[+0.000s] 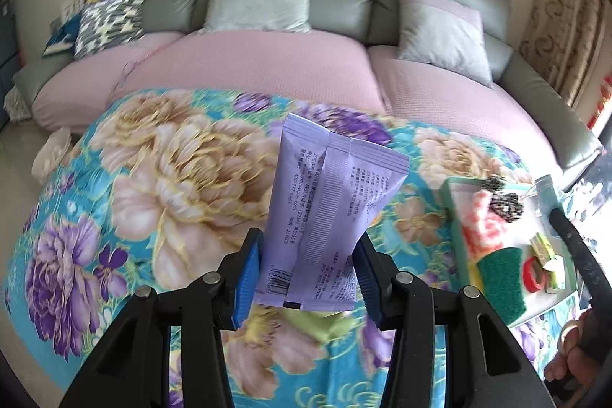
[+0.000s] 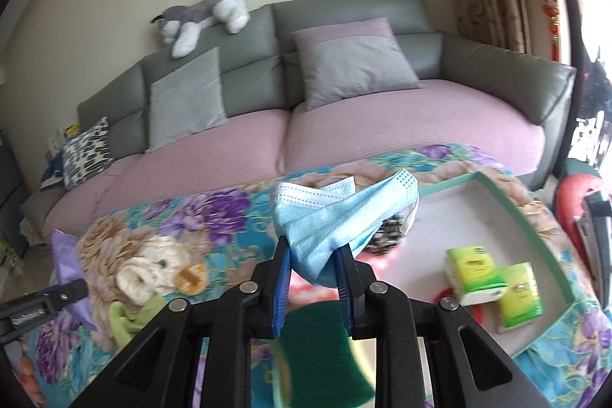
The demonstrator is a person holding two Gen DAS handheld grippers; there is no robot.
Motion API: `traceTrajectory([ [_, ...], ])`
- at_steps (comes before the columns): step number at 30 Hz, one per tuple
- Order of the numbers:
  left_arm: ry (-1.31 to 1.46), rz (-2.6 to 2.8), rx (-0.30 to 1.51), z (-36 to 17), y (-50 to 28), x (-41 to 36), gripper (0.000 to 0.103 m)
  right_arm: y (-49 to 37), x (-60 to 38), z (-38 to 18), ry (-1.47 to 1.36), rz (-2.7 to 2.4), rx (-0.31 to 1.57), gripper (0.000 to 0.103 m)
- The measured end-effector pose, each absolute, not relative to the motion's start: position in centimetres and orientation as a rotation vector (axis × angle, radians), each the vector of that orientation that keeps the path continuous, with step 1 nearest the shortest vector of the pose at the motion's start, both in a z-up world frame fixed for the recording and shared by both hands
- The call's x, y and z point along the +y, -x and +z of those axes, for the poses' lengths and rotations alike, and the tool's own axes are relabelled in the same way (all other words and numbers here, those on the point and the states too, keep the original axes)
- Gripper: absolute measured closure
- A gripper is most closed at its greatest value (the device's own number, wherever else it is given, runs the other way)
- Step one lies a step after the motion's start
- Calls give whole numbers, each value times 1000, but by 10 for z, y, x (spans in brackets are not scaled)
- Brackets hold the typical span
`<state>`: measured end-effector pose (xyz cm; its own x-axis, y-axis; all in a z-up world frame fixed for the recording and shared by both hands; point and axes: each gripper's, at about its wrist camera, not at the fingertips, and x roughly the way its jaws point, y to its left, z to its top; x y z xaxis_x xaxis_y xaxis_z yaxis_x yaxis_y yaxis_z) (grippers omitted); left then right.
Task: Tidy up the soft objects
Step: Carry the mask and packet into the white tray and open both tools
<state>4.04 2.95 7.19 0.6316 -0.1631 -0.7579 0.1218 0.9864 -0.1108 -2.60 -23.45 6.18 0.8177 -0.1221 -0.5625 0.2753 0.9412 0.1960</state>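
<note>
My left gripper (image 1: 310,247) is shut on the lower part of a purple wipes packet (image 1: 329,201), which stands upright above the floral blanket (image 1: 172,178). In the right wrist view that packet (image 2: 65,255) shows at the far left. My right gripper (image 2: 313,251) is shut on a crumpled light-blue face mask (image 2: 336,217), held over the near left corner of a white tray with a green rim (image 2: 528,213). On the blanket lie a cream plush toy (image 2: 145,274) and a green cloth (image 2: 126,320).
The tray (image 1: 455,186) holds a green scouring sponge (image 1: 501,285), a red tape roll (image 1: 533,274), green tissue packs (image 2: 478,274) and a speckled item (image 1: 505,203). Behind stands a grey sofa (image 2: 497,71) with cushions (image 2: 344,64) and a plush husky (image 2: 206,14). A hand (image 1: 570,358) shows at the lower right.
</note>
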Motion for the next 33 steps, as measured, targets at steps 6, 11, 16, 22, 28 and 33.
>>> traceTrajectory([
  [6,-19,-294,842,90,-46,-32,54,34,-275,56,-308,-326,592,79],
  [11,-68,-427,838,91,-51,-92,54,40,-300,53,-333,-392,599,79],
  [16,-122,-521,839,81,-55,-144,54,45,-316,51,-362,-432,596,78],
  [22,-146,-592,890,55,-66,-188,54,48,-327,46,-394,-456,612,77],
  [28,-136,-643,895,46,-62,-199,54,49,-328,45,-399,-470,617,76],
  [33,-111,-663,898,46,-64,-199,43,49,-329,43,-397,-488,625,72],
])
